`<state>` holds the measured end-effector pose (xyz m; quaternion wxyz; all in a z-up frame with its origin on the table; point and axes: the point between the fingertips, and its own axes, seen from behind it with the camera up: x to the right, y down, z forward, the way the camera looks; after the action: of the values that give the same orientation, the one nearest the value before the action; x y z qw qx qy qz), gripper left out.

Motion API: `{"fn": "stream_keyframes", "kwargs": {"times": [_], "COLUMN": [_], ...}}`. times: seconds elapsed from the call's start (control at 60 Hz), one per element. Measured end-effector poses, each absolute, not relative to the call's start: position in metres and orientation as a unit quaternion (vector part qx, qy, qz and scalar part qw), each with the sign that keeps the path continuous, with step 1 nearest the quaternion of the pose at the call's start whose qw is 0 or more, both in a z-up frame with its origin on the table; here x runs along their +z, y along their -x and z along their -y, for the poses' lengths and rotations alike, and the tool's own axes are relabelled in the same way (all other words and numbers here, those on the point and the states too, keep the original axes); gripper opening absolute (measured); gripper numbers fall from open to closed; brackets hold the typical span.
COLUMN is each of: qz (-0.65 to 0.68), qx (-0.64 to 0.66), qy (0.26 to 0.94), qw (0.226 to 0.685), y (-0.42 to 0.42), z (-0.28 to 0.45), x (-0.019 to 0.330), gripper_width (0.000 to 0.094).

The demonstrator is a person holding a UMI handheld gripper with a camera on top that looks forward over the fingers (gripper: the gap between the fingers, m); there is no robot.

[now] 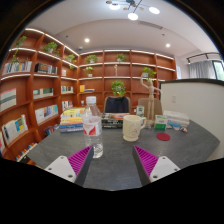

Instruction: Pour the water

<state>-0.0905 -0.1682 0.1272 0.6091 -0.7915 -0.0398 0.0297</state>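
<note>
Grey table [110, 155], tongs [112, 160] open, empty

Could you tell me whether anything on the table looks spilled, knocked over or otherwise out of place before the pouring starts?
Nothing stands out. The water bottle stands upright on the grey table, capped, with the cream mug upright beside it and apart. No water shows on the tabletop. The gripper is open, both things beyond its fingers.

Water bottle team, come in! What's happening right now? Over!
Tongs open, holding nothing. Water bottle upright on the grey table, just ahead of the fingers, untouched. Pale mug standing beside it. Nothing between tongs and bottle.
</note>
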Motion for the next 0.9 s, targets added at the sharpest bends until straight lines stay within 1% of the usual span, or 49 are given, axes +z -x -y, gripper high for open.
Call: {"fn": "stream_keyframes", "kwargs": {"times": [0.033,0.1,0.333,0.55,0.633,0.667,0.7,0.733,0.8,0.9], "qz": [0.037,0.046,0.057,0.05,0.044,0.043,0.045,0.049,0.047,0.045], "qx": [0.039,0.053,0.07,0.071,0.066,0.06,0.05,0.045,0.046,0.056], "qy": [0.792,0.791,0.779,0.767,0.767,0.766,0.764,0.763,0.763,0.762], "qw": [0.609,0.608,0.621,0.636,0.637,0.638,0.641,0.643,0.644,0.643], "y": [0.122,0.154,0.2,0.209,0.206,0.204,0.201,0.201,0.201,0.201], "z": [0.155,0.141,0.078,0.037,0.027,0.025,0.022,0.022,0.023,0.022], "x": [0.1,0.089,0.094,0.104,0.102,0.101,0.101,0.101,0.102,0.101], "gripper_width": [0.0823,0.0825,0.0824,0.081,0.0718,0.0636,0.0533,0.0527,0.044,0.0359]}}
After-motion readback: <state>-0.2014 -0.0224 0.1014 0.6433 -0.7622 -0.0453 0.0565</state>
